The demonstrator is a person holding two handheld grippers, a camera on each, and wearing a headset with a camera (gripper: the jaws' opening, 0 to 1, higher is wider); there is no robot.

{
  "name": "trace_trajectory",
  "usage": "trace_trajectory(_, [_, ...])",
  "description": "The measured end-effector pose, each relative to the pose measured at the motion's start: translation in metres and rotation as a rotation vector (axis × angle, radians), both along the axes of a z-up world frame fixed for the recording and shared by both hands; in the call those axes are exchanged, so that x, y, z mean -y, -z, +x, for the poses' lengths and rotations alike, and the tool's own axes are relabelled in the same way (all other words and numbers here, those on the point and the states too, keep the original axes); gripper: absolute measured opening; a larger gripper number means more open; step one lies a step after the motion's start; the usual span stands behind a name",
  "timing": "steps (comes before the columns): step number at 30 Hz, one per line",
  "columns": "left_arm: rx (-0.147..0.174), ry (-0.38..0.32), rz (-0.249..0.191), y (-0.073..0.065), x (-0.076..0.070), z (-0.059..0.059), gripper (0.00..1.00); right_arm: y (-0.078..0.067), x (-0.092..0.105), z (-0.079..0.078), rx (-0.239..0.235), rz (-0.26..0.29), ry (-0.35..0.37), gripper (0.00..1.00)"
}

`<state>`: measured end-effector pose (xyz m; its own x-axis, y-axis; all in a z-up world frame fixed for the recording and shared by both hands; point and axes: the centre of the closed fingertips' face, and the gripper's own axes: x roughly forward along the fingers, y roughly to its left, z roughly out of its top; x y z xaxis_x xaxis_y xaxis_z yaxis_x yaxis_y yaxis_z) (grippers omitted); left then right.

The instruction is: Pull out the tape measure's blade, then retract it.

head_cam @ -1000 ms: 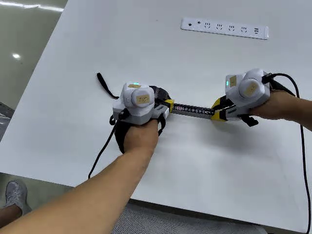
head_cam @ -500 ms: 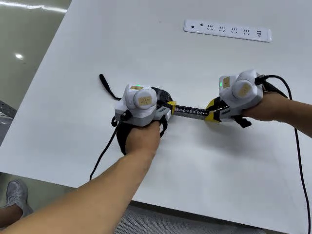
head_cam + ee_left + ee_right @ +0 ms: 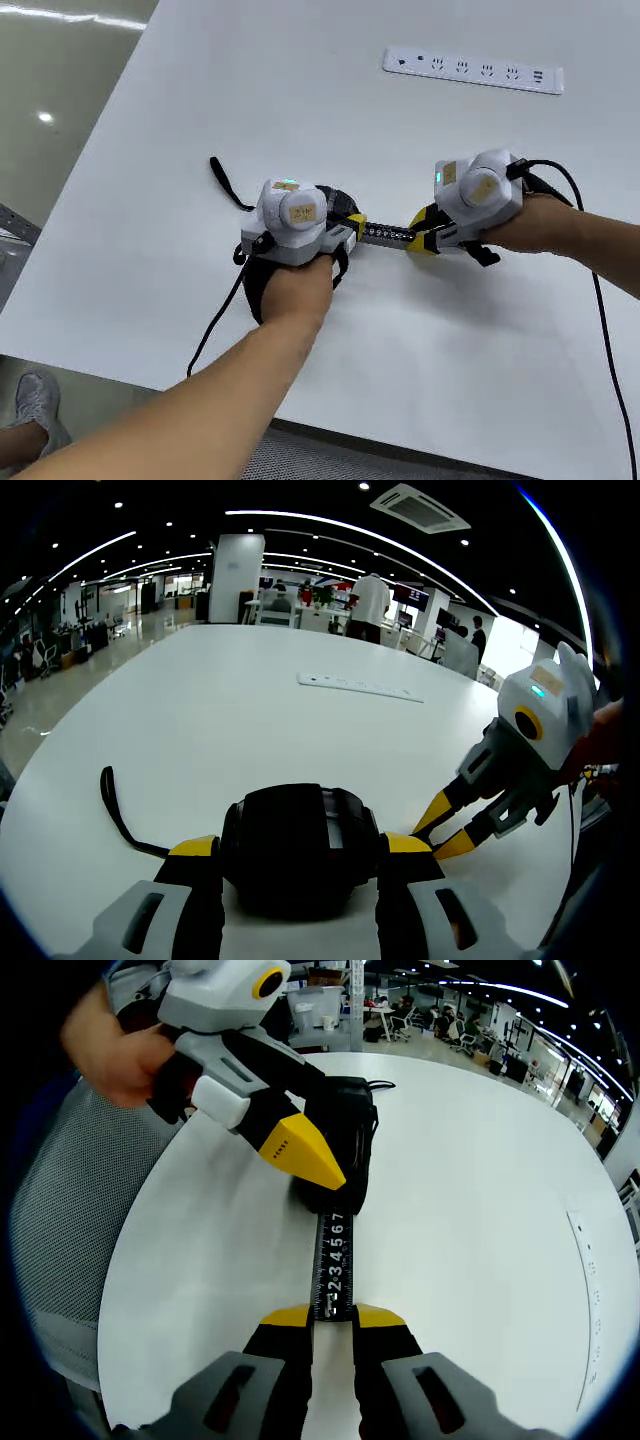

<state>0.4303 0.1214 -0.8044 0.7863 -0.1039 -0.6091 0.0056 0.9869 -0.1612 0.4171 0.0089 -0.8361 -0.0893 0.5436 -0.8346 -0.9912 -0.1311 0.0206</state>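
Position of task item: the black, rounded tape measure case [image 3: 332,200] rests on the white, flat workbench [image 3: 250,90], toward the person's left in the head view. A thin black wrist strap [image 3: 224,179] trails from the case across the surface.

Left gripper [image 3: 300,848]: white body, black jaws with yellow tips. The jaws stand on either side of the case and press against its flanks, so the case is grasped while it sits on the workbench.

Right gripper [image 3: 332,1316]: same construction. Its jaws are nearly closed, and the free end of the black, white-numbered blade [image 3: 333,1255] is pinched between the yellow tips.

Blade condition: a short length is exposed and runs straight from the case mouth to the right gripper. Whether it touches the surface cannot be determined. Numerals 2 to 7 read along it in the right gripper view. The two grippers face each other, tips near but apart.

Surroundings: a long, white plastic power strip [image 3: 473,71] lies at the far side of the workbench, well apart from the case.
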Motion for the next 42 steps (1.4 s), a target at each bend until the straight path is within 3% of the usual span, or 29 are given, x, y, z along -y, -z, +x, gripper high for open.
trace_trajectory(42, [-0.001,-0.001,-0.018,0.001,0.001,0.001,0.58,0.0,-0.041,-0.003,-0.003,0.036,0.004,0.11])
